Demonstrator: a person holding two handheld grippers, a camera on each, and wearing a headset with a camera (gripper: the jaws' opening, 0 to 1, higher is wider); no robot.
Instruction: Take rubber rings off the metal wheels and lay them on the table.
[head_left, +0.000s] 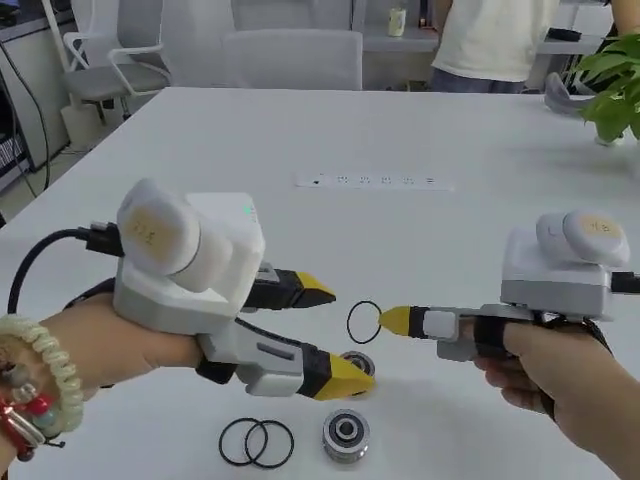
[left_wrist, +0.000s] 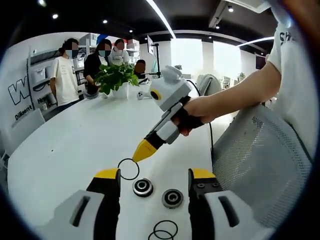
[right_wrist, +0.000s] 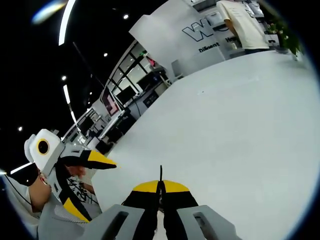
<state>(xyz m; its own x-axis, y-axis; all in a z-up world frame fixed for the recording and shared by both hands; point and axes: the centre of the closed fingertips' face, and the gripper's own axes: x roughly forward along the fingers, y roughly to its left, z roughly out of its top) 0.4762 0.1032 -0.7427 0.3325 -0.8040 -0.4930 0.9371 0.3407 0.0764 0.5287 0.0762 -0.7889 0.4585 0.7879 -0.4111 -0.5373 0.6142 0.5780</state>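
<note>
wheel (head_left: 360, 358) half behind left gripper (head_left: 338, 332)

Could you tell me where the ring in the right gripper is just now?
Head view, centre: the ring is pinched in the shut right gripper, just beyond the metal wheel by the left gripper's lower jaw.

Left gripper (head_left: 350, 334): white housing, grey-and-black jaws, yellow tips, black cable (head_left: 45, 255).
Right gripper (head_left: 390, 320): matching white body, yellow tips.
Left wrist: cream and red bead bracelets (head_left: 35, 385).
Right hand (head_left: 565, 375): black strap (head_left: 495, 335).
</note>
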